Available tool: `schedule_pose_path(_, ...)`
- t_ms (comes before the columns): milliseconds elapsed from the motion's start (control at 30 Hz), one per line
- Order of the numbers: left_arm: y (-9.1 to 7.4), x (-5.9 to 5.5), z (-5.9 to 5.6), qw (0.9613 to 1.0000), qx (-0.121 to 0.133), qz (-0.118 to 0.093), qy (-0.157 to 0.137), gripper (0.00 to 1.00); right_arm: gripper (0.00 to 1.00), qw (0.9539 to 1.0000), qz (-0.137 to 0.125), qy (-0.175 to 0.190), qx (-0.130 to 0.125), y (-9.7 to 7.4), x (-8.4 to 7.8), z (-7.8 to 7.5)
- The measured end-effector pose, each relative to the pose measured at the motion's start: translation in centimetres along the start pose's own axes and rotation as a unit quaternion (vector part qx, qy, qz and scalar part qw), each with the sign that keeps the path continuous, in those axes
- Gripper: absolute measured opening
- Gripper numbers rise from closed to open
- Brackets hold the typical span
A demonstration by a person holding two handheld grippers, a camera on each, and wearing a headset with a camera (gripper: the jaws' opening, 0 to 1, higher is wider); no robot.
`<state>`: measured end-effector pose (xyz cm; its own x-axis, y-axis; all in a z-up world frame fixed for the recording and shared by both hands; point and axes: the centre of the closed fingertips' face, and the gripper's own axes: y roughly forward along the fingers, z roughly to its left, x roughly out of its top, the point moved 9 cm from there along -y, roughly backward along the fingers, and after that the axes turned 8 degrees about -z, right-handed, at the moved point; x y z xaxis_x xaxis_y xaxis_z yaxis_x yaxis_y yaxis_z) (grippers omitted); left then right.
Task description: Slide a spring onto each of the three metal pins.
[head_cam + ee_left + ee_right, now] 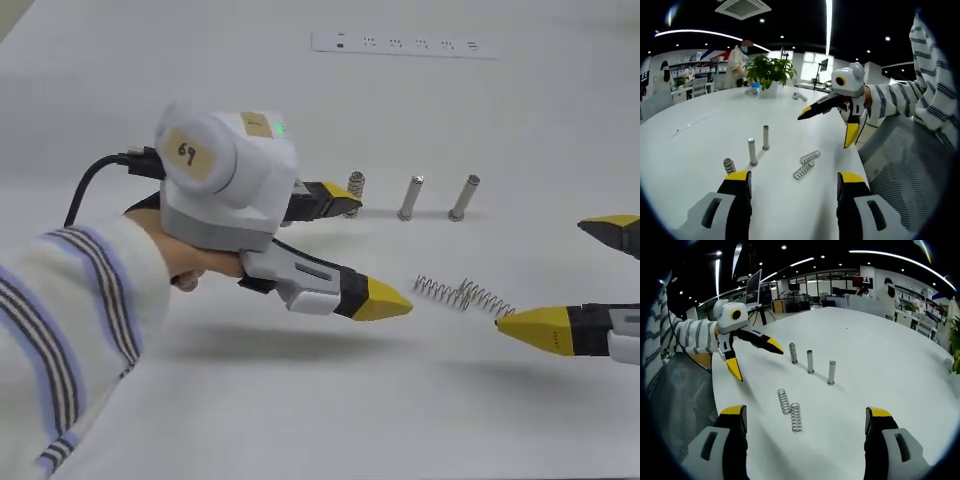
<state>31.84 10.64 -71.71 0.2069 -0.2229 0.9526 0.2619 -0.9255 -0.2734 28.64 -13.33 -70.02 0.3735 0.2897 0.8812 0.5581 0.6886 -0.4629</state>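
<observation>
A striped sleeve (pixel 70 330) comes in from the left of the head view. Its hand (pixel 190 262) grips the left claw (pixel 384 255), which hangs released over the white desk (pixel 300 400), jaws spread and holding nothing. Just past its upper jaw tip stands the leftmost pin (pixel 356 177), upright and already wearing a fitted spring (pixel 354 190). To the right in the same row stand the middle pin (pixel 411 197) and the right pin (pixel 464 197), both upright and bare. Nearer the person, two loose springs (pixel 440 291) lie flat on the desk between the two claws. In the right gripper view they lie side by side and overlap for part of their length. The right claw (pixel 540 275) enters from the right edge, also released, jaws wide and empty. Its lower tip is just beside the end of the nearer loose spring.
</observation>
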Motion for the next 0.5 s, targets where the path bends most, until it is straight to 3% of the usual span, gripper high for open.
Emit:
schedule_pose_path(133, 0.9, -0.3, -0.1, 0.9996, -0.022, 0.016, 0.006, 0.58, 0.97, 1.0000, 0.002, 0.007, -0.003, -0.1, -0.1, -0.1)
schedule_pose_path(233, 1.6, -0.4, 0.0, 0.9993, -0.027, 0.025, 0.010, 0.61, 0.97, 1.0000, 0.003, 0.008, -0.004, -0.2, -0.2, -0.2)
schedule_pose_path(500, 3.4, -0.6, -0.2, 0.9981, -0.051, 0.031, 0.016, 0.50, 0.97, 0.9999, 0.009, 0.006, 0.001, -0.4, -0.1, -0.1)
